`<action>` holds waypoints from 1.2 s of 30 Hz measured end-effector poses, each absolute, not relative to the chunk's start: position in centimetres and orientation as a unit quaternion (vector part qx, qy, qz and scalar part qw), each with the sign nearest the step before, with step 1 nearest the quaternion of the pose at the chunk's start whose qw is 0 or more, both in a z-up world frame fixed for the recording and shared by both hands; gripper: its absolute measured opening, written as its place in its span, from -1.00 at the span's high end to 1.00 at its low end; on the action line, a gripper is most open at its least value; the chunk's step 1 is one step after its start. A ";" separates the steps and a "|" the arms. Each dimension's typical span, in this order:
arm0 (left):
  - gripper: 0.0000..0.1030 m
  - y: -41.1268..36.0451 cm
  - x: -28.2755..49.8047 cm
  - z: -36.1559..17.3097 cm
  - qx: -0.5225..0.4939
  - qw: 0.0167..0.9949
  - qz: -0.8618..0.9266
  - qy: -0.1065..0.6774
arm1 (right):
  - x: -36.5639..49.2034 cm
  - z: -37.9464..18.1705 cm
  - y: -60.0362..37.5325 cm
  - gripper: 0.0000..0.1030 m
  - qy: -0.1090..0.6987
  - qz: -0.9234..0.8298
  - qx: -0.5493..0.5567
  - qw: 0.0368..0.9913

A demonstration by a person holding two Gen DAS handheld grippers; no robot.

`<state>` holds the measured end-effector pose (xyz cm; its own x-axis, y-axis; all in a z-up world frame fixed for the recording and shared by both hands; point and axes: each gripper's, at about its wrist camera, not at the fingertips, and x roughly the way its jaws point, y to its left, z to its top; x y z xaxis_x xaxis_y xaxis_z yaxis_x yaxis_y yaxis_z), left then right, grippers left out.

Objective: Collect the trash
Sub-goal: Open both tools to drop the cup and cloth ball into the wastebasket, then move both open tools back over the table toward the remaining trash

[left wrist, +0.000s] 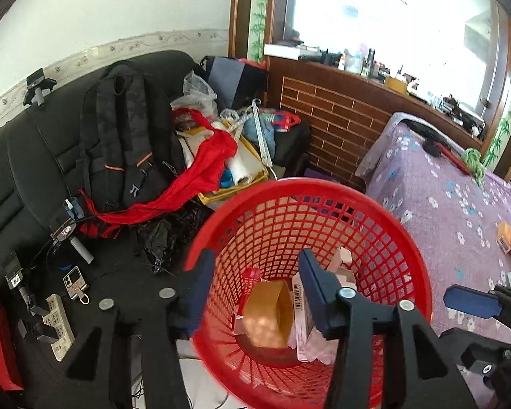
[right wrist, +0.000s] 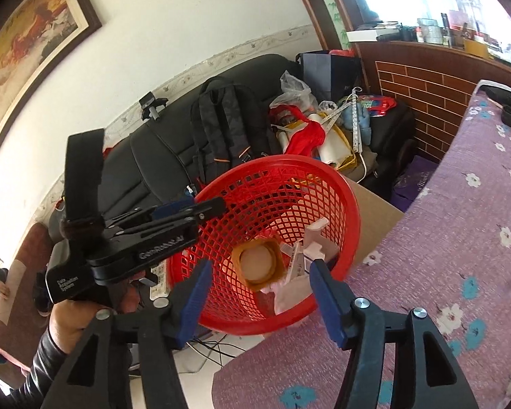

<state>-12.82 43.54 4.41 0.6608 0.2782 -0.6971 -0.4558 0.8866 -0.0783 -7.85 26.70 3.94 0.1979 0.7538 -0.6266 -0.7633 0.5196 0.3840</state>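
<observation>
A red mesh basket [left wrist: 323, 191] stands between the black sofa and the bed; it also shows in the right wrist view [right wrist: 323, 170]. Inside lie a brown tape roll [left wrist: 269, 313], pale paper and small white boxes [left wrist: 340, 266]. The tape roll [right wrist: 259, 262] is blurred. My left gripper [left wrist: 255, 272] is at the basket's left rim with its jaws around the rim wall, one finger inside; in the right wrist view [right wrist: 187, 209] they look almost closed on it. My right gripper [right wrist: 259, 289] is open and empty above the basket's near rim.
The black sofa [left wrist: 24, 156] holds a backpack [left wrist: 126, 129], red cloth [left wrist: 204, 167], a power strip [left wrist: 58, 323] and clutter. The purple flowered bed [left wrist: 453, 211] lies to the right, with an orange box [left wrist: 506, 235] on it. A cardboard box [right wrist: 374, 211] stands behind the basket.
</observation>
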 end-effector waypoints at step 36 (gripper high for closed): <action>-0.62 20.9 -10.7 6.0 -0.090 0.930 0.031 0.356 | -8.1 4.5 -10.5 -0.82 0.382 0.225 0.134 0.887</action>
